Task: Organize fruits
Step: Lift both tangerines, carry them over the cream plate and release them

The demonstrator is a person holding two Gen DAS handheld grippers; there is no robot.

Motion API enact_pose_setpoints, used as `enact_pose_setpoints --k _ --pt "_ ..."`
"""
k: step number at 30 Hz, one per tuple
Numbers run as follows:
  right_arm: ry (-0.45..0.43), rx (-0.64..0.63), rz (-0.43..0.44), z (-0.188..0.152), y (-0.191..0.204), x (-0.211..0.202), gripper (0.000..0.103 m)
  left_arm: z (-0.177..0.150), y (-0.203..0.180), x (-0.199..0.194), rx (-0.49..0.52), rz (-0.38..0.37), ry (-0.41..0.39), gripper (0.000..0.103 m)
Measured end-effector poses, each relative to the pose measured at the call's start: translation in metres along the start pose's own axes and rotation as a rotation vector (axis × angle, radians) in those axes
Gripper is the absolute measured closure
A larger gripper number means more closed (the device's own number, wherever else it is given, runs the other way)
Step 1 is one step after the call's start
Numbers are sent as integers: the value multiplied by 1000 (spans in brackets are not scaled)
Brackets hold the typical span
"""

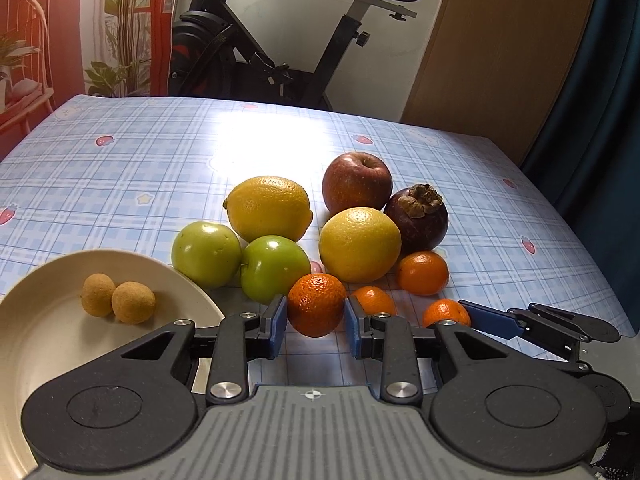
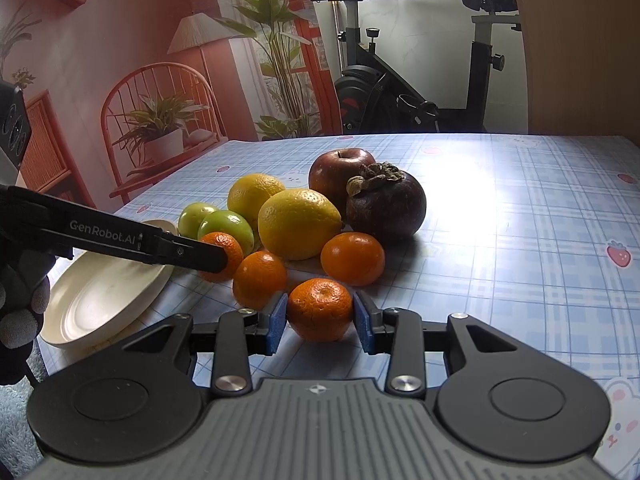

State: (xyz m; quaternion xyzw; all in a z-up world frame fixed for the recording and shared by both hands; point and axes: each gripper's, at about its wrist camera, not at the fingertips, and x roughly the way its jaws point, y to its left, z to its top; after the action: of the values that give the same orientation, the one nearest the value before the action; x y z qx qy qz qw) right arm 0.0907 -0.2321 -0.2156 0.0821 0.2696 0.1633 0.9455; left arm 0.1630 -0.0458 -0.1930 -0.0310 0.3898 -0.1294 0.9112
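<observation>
Barely begun; only two small brown fruits lying in the cream plate, the rest heaped on the checked tablecloth beside it. Left gripper closed narrowly on a mandarin, pads pressing both flanks, just right of the plate; right gripper likewise clamped on another mandarin at the near edge of the heap. Still left loose: two lemons, two green apples, red apple, mangosteen, two more mandarins.
</observation>
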Motion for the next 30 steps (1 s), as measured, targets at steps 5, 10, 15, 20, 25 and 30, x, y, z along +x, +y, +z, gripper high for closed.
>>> enact_pose_setpoints --k 5,10,15,20,25,30 --pt "4 -15 -8 0 3 0 65 4 3 -10 6 -5 -14 71" --pt "7 -13 -23 1 3 1 65 7 12 -18 -27 -14 -13 71" --pt "28 -28 -40 5 6 5 65 12 31 -32 -70 -10 -19 71" --pt "-3 -50 -24 22 22 2 65 23 61 -53 -116 8 -42 71" --pt "-21 -133 19 46 54 11 65 33 91 -73 -138 47 -71 71" --pt "-5 -236 73 59 91 34 65 33 118 -87 -146 89 -72 70"
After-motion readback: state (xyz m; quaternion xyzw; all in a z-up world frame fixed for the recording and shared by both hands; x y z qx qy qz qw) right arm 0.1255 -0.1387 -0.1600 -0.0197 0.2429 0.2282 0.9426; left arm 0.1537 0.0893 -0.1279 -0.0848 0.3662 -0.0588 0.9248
